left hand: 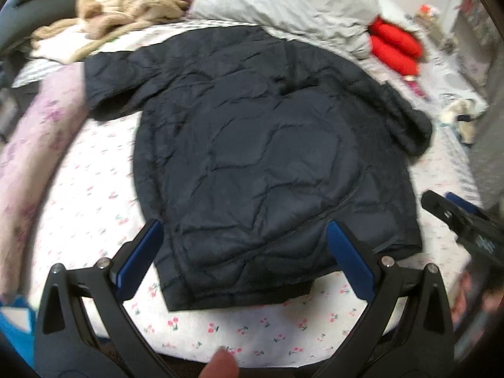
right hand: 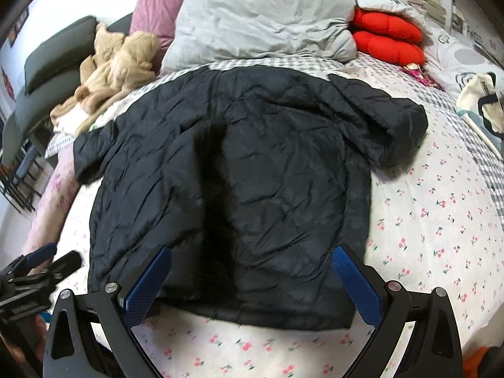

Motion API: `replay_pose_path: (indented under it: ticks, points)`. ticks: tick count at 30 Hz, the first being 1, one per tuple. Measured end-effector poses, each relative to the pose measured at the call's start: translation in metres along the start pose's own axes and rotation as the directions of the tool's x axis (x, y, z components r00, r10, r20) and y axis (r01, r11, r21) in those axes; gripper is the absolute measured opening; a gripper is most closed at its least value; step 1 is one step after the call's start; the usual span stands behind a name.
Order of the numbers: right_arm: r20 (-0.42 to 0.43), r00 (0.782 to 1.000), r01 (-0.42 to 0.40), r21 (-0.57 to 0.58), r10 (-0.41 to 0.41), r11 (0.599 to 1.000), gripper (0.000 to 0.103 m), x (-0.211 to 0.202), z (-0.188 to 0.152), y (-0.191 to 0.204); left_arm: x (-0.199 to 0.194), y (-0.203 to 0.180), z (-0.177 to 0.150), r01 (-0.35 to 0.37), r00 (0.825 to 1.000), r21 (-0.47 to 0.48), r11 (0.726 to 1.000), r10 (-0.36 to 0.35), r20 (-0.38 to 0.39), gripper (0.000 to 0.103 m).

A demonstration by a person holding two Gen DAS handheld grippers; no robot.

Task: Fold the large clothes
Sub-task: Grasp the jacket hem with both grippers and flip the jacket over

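We see a dark quilted jacket [right hand: 239,170] spread flat on the cherry-print bed sheet [right hand: 434,220]. Our left gripper [left hand: 242,230] and right gripper [right hand: 252,255] hover over its hem, fingers spread, holding nothing.

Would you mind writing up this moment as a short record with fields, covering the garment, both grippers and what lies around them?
surface: bed sheet, white with a cherry print
garment: dark quilted jacket, spread flat, both sleeves out to the sides
folding: no fold visible yet
left gripper: open, over the jacket's hem, holding nothing
right gripper: open, over the hem, holding nothing
behind jacket: grey duvet, folded
far left: beige garment, crumpled
far right: red cushions, stacked
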State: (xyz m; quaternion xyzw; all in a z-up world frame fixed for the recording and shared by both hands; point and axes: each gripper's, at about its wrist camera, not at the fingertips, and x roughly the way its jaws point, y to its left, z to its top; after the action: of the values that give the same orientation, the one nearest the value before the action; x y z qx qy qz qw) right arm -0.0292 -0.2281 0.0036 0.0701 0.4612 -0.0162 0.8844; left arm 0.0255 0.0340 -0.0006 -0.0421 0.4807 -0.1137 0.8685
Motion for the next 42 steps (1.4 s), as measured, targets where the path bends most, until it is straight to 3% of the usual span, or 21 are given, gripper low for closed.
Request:
replay_pose_path:
  ticks: [3, 7, 10, 14, 16, 18, 20, 23, 25, 26, 27, 28, 29, 30, 31, 32, 33, 36, 39, 42]
  points:
    - [-0.065, 0.998, 0.029, 0.038, -0.027, 0.999, 0.103, 0.017, 0.004, -0.025, 0.006, 0.012, 0.009, 0.044, 0.998, 0.023, 0.999, -0.043, -0.043, 0.103]
    - [-0.193, 0.980, -0.015, 0.140, 0.042, 0.990, 0.103, 0.047, 0.005, -0.061, 0.021, 0.037, 0.018, 0.118, 0.987, -0.032, 0.993, -0.121, -0.104, 0.103]
    - [-0.224, 0.967, -0.064, 0.241, 0.119, 0.968, 0.103, 0.060, 0.002, -0.085, 0.040, 0.060, 0.017, 0.158, 0.971, -0.108, 0.981, -0.174, -0.162, 0.103]
    - [-0.260, 0.953, -0.062, 0.335, 0.156, 0.940, 0.103, 0.078, -0.011, -0.111, 0.063, 0.091, 0.004, 0.109, 0.968, -0.181, 0.977, -0.146, -0.206, 0.101]
    - [-0.276, 0.946, -0.059, 0.373, 0.171, 0.926, 0.103, 0.085, -0.021, -0.120, 0.071, 0.108, -0.003, 0.132, 0.953, -0.252, 0.959, -0.193, -0.235, 0.098]
    - [-0.275, 0.932, -0.097, 0.438, 0.236, 0.894, 0.103, 0.089, -0.032, -0.126, 0.075, 0.119, -0.009, 0.149, 0.942, -0.303, 0.941, -0.228, -0.245, 0.098]
    - [-0.262, 0.911, -0.152, 0.503, 0.317, 0.851, 0.101, 0.093, -0.040, -0.129, 0.081, 0.126, -0.016, 0.155, 0.932, -0.338, 0.928, -0.251, -0.262, 0.098]
    - [-0.249, 0.877, -0.216, 0.559, 0.410, 0.800, 0.095, 0.097, -0.050, -0.127, 0.089, 0.128, -0.026, 0.216, 0.900, -0.399, 0.891, -0.340, -0.272, 0.094]
    - [-0.222, 0.853, -0.271, 0.584, 0.472, 0.765, 0.086, 0.102, -0.053, -0.127, 0.096, 0.123, -0.034, 0.258, 0.871, -0.427, 0.867, -0.400, -0.285, 0.086]
    - [-0.212, 0.839, -0.296, 0.595, 0.501, 0.747, 0.075, 0.105, -0.056, -0.126, 0.099, 0.121, -0.037, 0.271, 0.859, -0.440, 0.856, -0.421, -0.291, 0.085]
    - [-0.205, 0.823, -0.316, 0.610, 0.530, 0.726, 0.069, 0.107, -0.060, -0.126, 0.101, 0.119, -0.038, 0.276, 0.857, -0.444, 0.853, -0.427, -0.289, 0.085]
    - [-0.204, 0.816, -0.320, 0.621, 0.541, 0.716, 0.056, 0.108, -0.064, -0.125, 0.099, 0.117, -0.038, 0.276, 0.862, -0.438, 0.855, -0.422, -0.281, 0.084]
    - [-0.206, 0.815, -0.319, 0.623, 0.542, 0.715, 0.037, 0.109, -0.067, -0.124, 0.098, 0.114, -0.038, 0.285, 0.862, -0.432, 0.855, -0.426, -0.274, 0.075]
    - [-0.209, 0.819, -0.311, 0.620, 0.534, 0.720, 0.027, 0.108, -0.069, -0.123, 0.098, 0.113, -0.038, 0.291, 0.861, -0.433, 0.853, -0.431, -0.271, 0.053]
    - [-0.204, 0.821, -0.314, 0.619, 0.533, 0.720, 0.018, 0.105, -0.070, -0.122, 0.100, 0.111, -0.037, 0.285, 0.862, -0.438, 0.852, -0.428, -0.272, 0.041]
    - [-0.184, 0.825, -0.328, 0.614, 0.535, 0.717, 0.016, 0.099, -0.069, -0.123, 0.098, 0.112, -0.037, 0.268, 0.868, -0.445, 0.854, -0.415, -0.272, 0.020]
    - [-0.171, 0.831, -0.335, 0.605, 0.529, 0.722, 0.014, 0.095, -0.066, -0.123, 0.095, 0.114, -0.037, 0.250, 0.879, -0.442, 0.862, -0.393, -0.270, 0.013]
    - [-0.107, 0.853, -0.377, 0.549, 0.510, 0.746, 0.011, 0.066, -0.053, -0.122, 0.072, 0.120, -0.031, 0.265, 0.911, -0.396, 0.879, -0.363, -0.196, 0.009]
    - [-0.046, 0.895, -0.365, 0.494, 0.443, 0.789, 0.011, 0.031, -0.046, -0.131, 0.039, 0.122, -0.024, 0.220, 0.960, -0.305, 0.927, -0.261, -0.104, 0.008]
    - [-0.023, 0.923, -0.322, 0.502, 0.385, 0.803, 0.010, 0.004, -0.049, -0.156, 0.017, 0.131, -0.020, 0.165, 0.980, -0.267, 0.949, -0.188, -0.063, 0.007]
